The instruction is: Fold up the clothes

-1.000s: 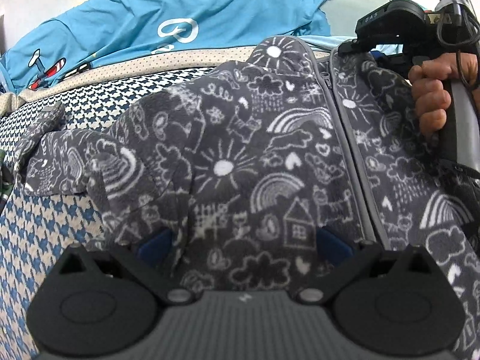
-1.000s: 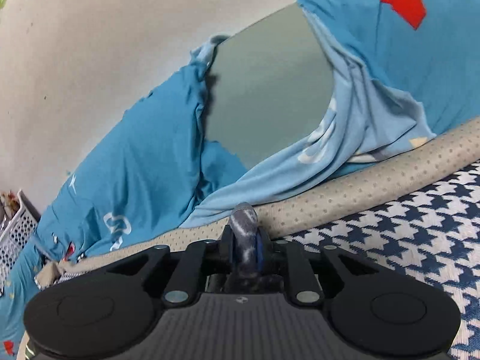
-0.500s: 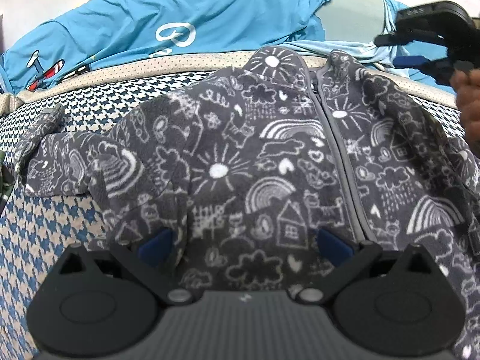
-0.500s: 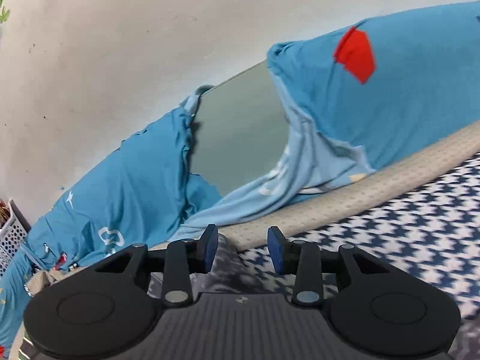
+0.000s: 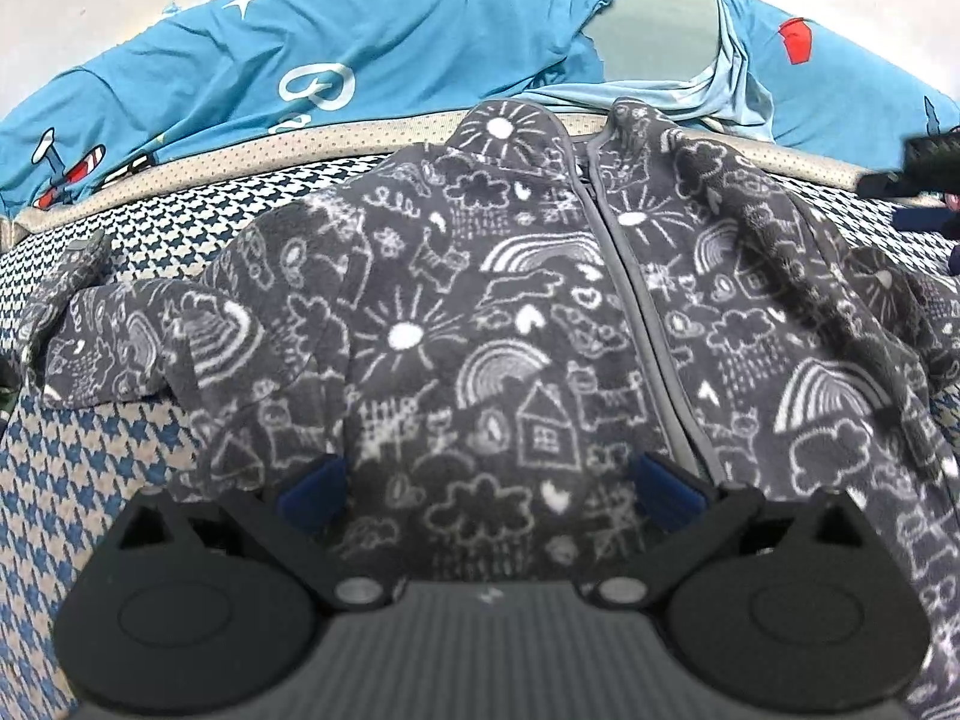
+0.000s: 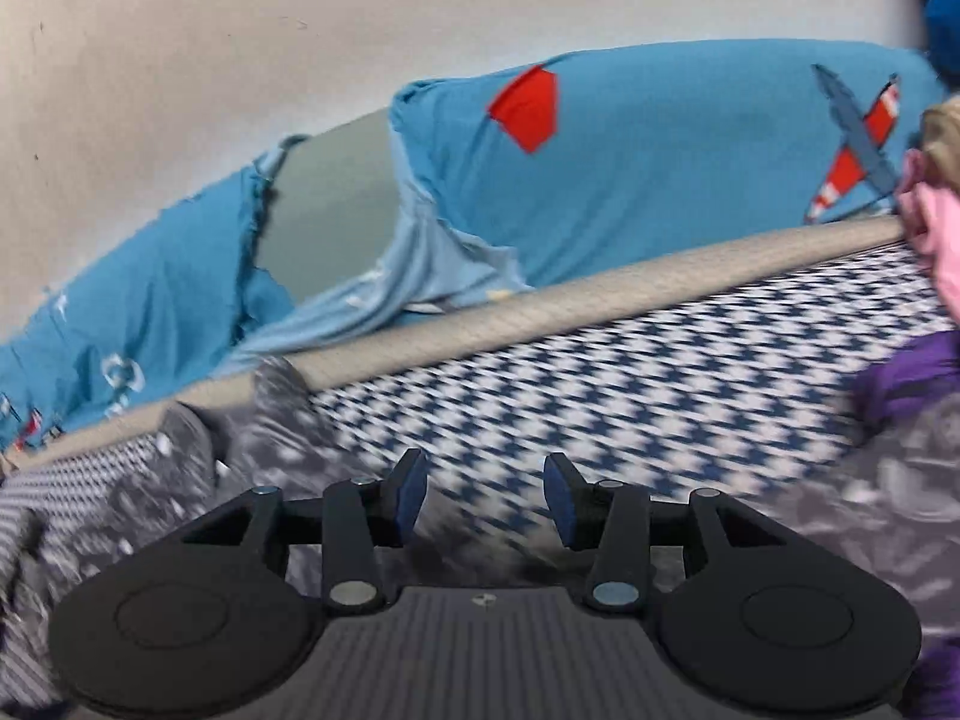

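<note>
A dark grey fleece jacket with white doodles lies front up and zipped on the blue-and-white houndstooth cover. One sleeve stretches out to the left; on the right side a ridge of folded fleece runs over the front. My left gripper stands open and wide over the jacket's lower part, with fleece between its blue pads. In the right wrist view my right gripper is opening, with nothing between its pads; only the cover shows through the gap. The jacket lies blurred to its left.
A blue sheet with aeroplane prints hangs behind the bed's beige edge, with a grey panel showing through a gap. Purple cloth, pink cloth and more grey printed fleece lie at the right.
My right gripper was shut on a fold of the jacket; it has let go, opened, and swung away to the right. The hand has left the left wrist view. The left gripper stayed put.
</note>
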`<state>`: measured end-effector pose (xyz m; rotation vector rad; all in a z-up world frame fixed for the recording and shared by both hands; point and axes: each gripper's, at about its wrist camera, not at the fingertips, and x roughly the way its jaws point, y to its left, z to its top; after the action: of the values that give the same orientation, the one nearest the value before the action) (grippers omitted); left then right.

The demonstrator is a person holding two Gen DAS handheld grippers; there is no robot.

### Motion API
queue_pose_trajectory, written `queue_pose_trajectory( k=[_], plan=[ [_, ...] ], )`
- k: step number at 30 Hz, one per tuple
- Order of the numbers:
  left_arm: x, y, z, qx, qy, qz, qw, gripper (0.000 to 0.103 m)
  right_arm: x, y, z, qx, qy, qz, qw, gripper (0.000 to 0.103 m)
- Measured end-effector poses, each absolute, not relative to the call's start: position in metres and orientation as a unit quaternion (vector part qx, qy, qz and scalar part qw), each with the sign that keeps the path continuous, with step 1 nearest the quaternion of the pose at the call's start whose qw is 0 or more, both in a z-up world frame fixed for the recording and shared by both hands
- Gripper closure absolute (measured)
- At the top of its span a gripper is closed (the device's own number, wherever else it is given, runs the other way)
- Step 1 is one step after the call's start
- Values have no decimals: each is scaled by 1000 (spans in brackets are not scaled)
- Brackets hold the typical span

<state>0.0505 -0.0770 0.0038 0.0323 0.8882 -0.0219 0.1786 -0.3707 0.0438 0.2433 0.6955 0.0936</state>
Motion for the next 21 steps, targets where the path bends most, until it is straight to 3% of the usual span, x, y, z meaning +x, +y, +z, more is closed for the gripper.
queue_pose_trajectory(
  k=[11,21],
  plan=[
    [52,-81,-1,13,437,-10,899,0,147,-407,52,112,358,13,927,53],
    [53,-83,-7,20,440,-11,898,0,153,-393,25,-13,395,21,918,46]
  ],
)
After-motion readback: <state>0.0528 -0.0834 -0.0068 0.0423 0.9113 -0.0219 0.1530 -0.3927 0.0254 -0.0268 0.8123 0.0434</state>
